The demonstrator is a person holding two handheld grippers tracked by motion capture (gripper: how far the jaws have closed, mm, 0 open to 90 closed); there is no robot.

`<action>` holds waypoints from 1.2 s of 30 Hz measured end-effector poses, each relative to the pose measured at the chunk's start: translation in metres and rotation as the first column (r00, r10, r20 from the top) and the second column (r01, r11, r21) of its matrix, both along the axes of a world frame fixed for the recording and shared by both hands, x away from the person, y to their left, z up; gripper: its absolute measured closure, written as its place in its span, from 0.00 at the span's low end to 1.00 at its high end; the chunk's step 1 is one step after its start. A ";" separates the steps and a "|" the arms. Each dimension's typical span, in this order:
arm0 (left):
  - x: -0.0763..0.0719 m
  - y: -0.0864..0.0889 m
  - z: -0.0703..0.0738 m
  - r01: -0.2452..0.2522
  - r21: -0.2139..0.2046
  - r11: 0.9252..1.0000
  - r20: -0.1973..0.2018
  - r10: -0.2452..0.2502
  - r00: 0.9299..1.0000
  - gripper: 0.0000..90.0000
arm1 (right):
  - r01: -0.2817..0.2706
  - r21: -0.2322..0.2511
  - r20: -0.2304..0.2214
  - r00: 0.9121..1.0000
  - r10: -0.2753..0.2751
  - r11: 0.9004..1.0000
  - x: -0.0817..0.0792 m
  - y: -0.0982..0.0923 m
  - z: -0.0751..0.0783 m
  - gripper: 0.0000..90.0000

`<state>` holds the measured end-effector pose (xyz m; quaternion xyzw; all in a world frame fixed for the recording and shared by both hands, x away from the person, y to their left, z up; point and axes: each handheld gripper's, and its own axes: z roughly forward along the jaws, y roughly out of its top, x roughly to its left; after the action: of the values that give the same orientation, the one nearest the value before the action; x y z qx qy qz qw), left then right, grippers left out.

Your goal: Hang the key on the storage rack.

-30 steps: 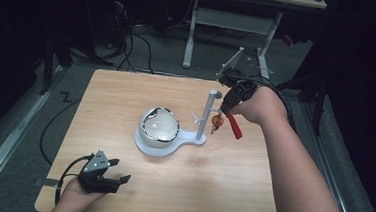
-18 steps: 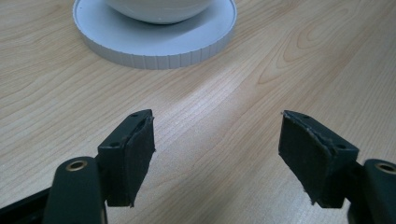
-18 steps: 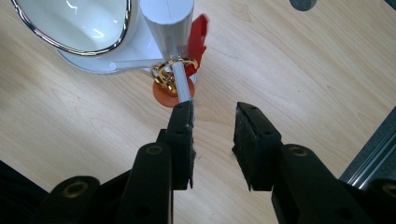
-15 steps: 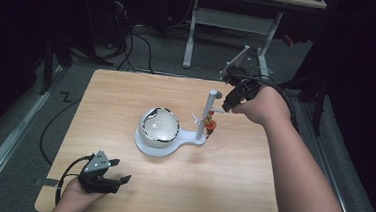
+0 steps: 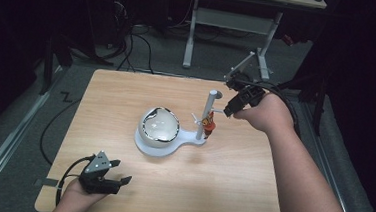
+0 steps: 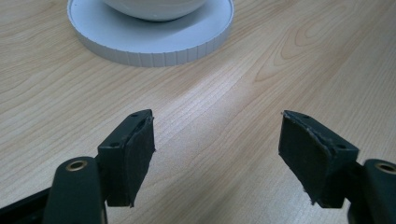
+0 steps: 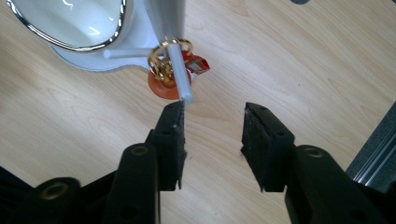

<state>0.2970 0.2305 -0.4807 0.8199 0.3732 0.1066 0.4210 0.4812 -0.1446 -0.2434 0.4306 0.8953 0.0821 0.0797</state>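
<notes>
A white stand [image 5: 188, 140] on the wooden table carries a shiny-rimmed white bowl [image 5: 158, 125] and an upright post [image 5: 207, 112] with thin pegs. A red-orange keychain with gold rings [image 5: 208, 122] hangs on one peg [image 7: 180, 74]; in the right gripper view the keychain [image 7: 175, 70] sits just beyond the jaws. My right gripper [image 7: 212, 123] is open and holds nothing, its left fingertip almost at the peg's end; from above it hovers right of the post [image 5: 228, 111]. My left gripper [image 5: 120, 180] rests open near the table's front left, facing the stand's round base [image 6: 149, 42].
The table's right edge and a metal floor rail [image 7: 373, 163] lie close behind my right gripper. Cables [image 5: 140, 47] and a desk frame [image 5: 232, 24] stand on the dark floor beyond the far edge. Bare wood [image 5: 210, 188] spreads between the stand and the front edge.
The right gripper carried the red keychain to the post, then opened; the keychain now hangs on the peg, free of the jaws. The left gripper has stayed put.
</notes>
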 end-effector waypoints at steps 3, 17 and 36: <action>0.000 -0.001 -0.001 0.000 0.002 1.000 -0.004 0.000 1.000 0.30 | 0.017 0.010 -0.002 1.000 -0.017 1.000 -0.005 -0.008 -0.008 0.60; 0.001 -0.001 -0.005 -0.004 0.020 1.000 -0.020 0.005 1.000 0.30 | 0.036 -0.018 0.019 0.999 -0.036 0.999 -0.045 -0.039 -0.081 0.46; 0.004 -0.003 -0.008 -0.012 0.022 1.000 -0.015 0.013 1.000 0.30 | 0.076 0.219 0.326 0.934 -0.147 0.973 -0.142 -0.078 -0.212 0.43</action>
<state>0.3011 0.2280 -0.4884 0.8229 0.3802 0.1072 0.4084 0.3389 -0.2221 -0.4552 0.4661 0.8290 0.2410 0.1932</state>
